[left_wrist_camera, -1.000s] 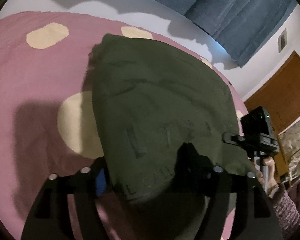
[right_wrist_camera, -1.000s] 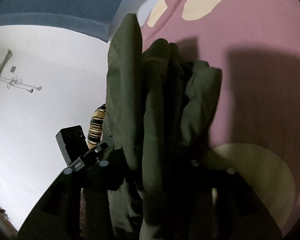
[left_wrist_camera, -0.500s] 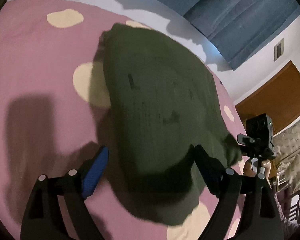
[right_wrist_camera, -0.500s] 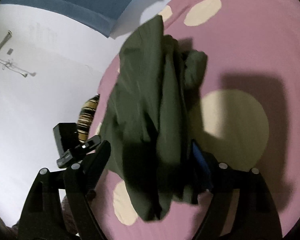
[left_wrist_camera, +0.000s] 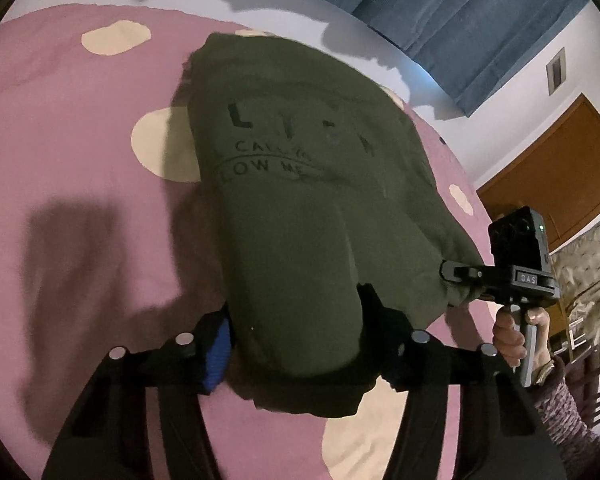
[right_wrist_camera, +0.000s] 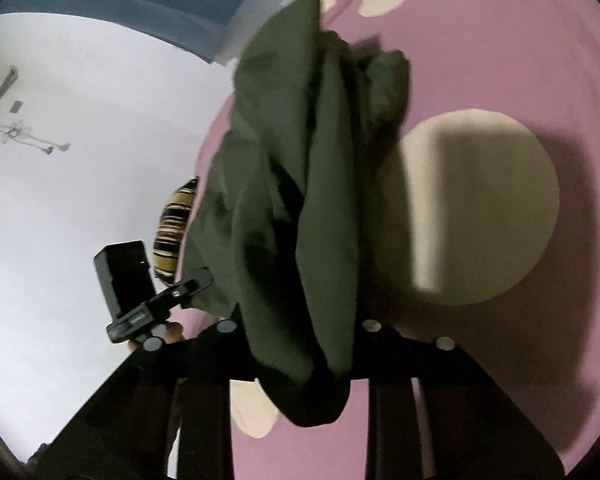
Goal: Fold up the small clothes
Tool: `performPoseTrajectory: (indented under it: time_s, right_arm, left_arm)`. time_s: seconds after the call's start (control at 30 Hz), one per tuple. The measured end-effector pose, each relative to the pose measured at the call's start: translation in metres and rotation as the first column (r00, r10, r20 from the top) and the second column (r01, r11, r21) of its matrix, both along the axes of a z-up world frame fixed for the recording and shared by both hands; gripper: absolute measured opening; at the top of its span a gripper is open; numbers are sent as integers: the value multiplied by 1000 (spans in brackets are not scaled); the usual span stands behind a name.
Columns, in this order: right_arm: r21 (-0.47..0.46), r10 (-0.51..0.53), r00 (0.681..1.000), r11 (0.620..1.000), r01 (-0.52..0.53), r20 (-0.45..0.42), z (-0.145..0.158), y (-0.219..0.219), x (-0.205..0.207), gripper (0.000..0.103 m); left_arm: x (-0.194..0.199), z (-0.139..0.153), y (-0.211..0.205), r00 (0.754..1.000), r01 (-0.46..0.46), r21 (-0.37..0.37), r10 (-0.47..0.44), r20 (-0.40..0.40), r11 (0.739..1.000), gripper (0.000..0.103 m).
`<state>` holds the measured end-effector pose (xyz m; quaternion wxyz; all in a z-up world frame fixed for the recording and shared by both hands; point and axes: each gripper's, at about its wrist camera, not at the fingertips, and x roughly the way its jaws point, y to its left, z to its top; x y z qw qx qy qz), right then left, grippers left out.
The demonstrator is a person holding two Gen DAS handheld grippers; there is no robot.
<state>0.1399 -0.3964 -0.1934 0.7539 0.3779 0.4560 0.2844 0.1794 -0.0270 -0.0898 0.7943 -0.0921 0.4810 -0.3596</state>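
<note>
Shirt [left_wrist_camera: 300,200], olive green with dark lettering, lies on the pink bedspread [left_wrist_camera: 80,220] with cream dots, far end toward the edge by the white wall and blue curtain [left_wrist_camera: 460,20], near end bunched right at both tongs. Left gripper [left_wrist_camera: 296,332]: fingers sit either side of a rolled near fold, cloth fills the gap, blue pad [left_wrist_camera: 218,352] against the fabric, so it reads as clenched on the shirt. Right gripper [right_wrist_camera: 296,332]: thick bunch of layered cloth [right_wrist_camera: 300,200] runs between its fingers and hangs below them, looks pinched too, though the contact itself is hidden behind the fabric. From the left camera the right gripper [left_wrist_camera: 460,276] shows at the shirt's near right corner, held by a hand [left_wrist_camera: 516,332]; from the right camera the left one [right_wrist_camera: 196,280] shows at the opposite side. My read: mid-fold, both near corners gripped for a carry-over of the near edge onto the lettered part. Next move needs both tongs to travel together and level toward the far edge, keep the edge taut so layers don't slump, then lay it down flat before letting go. Risk: right side holds several loose layers and could drop one. Cannot tell if the shirt's near end is lifted off the bedspread.
</note>
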Motion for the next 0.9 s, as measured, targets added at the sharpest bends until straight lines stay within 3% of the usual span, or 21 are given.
performPoseTrajectory:
  time_s: [0.13, 0.27, 0.53, 0.63, 0.73, 0.9]
  right_arm:
    - [26, 12, 1000, 1000, -12, 14, 2, 0, -8, 21]
    - [45, 21, 1000, 999, -21, 6, -14, -10, -7, 21]
    - [162, 19, 1000, 987, -17, -8, -39, -18, 0, 22]
    - [161, 19, 1000, 987, -19, -3, -41, -21, -3, 21]
    - [177, 19, 1000, 984, -18, -1, -41, -22, -2, 23]
    - [193, -4, 1000, 981, 3, 4, -43, -28, -10, 30]
  left_arm:
    - [-4, 1, 4, 1000, -6, -10, 6, -7, 1000, 56]
    - [-7, -6, -1, 1000, -1, 17, 1, 9, 1000, 56]
    - [-10, -15, 0, 1000, -4, 9, 4, 29, 1000, 59]
    - [-9, -15, 1, 1000, -9, -1, 9, 29, 1000, 61]
    - [-8, -16, 1, 1000, -25, -3, 25, 14, 1000, 70]
    - [-12, -15, 2, 998, -55, 15, 55, 36, 998, 76]
